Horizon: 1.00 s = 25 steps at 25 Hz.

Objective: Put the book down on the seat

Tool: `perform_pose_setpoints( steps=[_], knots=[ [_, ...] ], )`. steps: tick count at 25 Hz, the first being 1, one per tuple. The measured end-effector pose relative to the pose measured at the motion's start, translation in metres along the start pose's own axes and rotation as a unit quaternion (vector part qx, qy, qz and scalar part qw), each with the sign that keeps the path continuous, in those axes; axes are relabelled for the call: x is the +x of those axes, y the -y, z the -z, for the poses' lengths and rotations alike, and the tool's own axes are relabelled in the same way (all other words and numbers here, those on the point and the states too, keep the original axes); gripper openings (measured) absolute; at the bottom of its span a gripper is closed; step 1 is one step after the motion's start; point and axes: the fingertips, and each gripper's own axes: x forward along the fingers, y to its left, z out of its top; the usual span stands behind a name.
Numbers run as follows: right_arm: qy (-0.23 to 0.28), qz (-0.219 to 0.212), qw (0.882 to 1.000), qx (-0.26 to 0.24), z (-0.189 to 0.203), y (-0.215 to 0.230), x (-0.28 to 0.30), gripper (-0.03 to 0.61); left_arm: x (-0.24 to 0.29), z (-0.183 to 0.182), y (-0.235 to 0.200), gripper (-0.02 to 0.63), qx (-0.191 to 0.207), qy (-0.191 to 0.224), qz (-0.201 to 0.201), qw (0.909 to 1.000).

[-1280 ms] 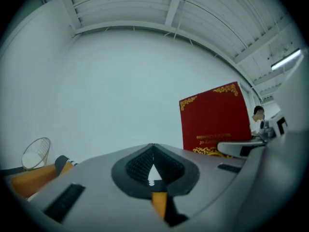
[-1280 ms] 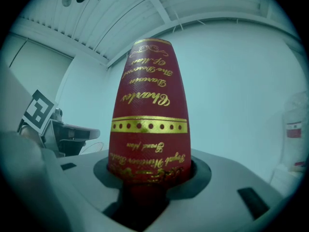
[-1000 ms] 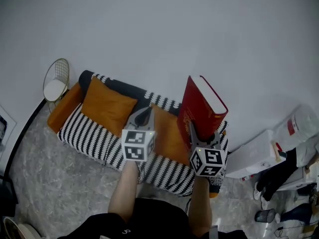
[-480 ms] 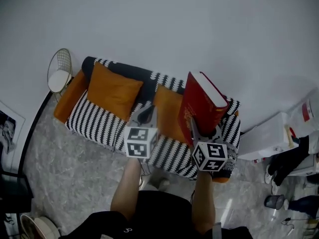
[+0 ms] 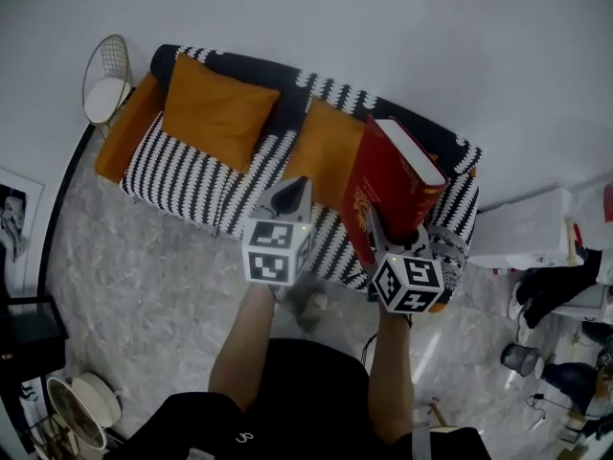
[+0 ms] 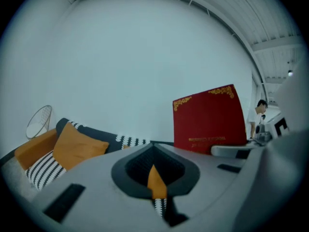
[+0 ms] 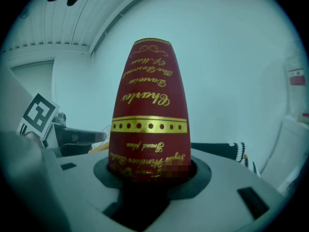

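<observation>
The red book (image 5: 393,192) above the sofa (image 5: 251,67)
The right gripper (image 5: 376,241) clamped the red book upright over the striped seat's (image 5: 187,182) right end; the left gripper (image 5: 292,193) hung beside it, jaws together and empty.

Gold lettering on the book (image 7: 149,129)

On the spine (image 7: 147,81), seen upside down in the right gripper view, "Charles" is read in large gold script; the two smaller lines beyond it appear to read "The Descent" and "Of Man". Below the dotted gold band two further lines of script are seen, but they cannot be made out. On the cover (image 6: 210,117), in the left gripper view, a gold line of print is shown too small to be read.
</observation>
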Motion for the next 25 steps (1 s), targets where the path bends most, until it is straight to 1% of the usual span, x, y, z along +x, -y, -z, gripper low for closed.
perform_pose_setpoints(
  steps=[3,7,11,14,19,23,25],
  knots=[
    [-0.025,-0.006,1.0,0.012,0.025,0.002,0.008,0.214,0.011,0.023,-0.004,0.011,-0.014,-0.016,-0.005,0.9998],
    [-0.059,-0.009,0.997,0.039,0.069,0.009,0.016,0.215,0.021,0.056,-0.007,0.011,-0.027,-0.043,-0.006,0.9987],
    [-0.098,-0.003,0.992,0.074,0.123,0.016,0.022,0.214,0.024,0.113,-0.009,0.011,-0.047,-0.089,-0.008,0.9949],
    [-0.116,-0.011,0.99,0.082,0.156,0.021,0.033,0.214,0.033,0.154,-0.007,0.011,-0.062,-0.119,-0.009,0.991],
    [-0.149,-0.035,0.983,0.098,0.216,0.032,0.043,0.214,0.044,0.221,0.01,0.011,-0.078,-0.167,0.0,0.983],
    [-0.16,-0.068,0.978,0.114,0.258,0.043,0.054,0.213,0.058,0.266,0.023,0.011,-0.092,-0.189,0.001,0.9776],
    [-0.163,-0.089,0.974,0.129,0.274,0.039,0.063,0.213,0.061,0.283,0.019,0.011,-0.096,-0.197,-0.001,0.9758]
  ],
)
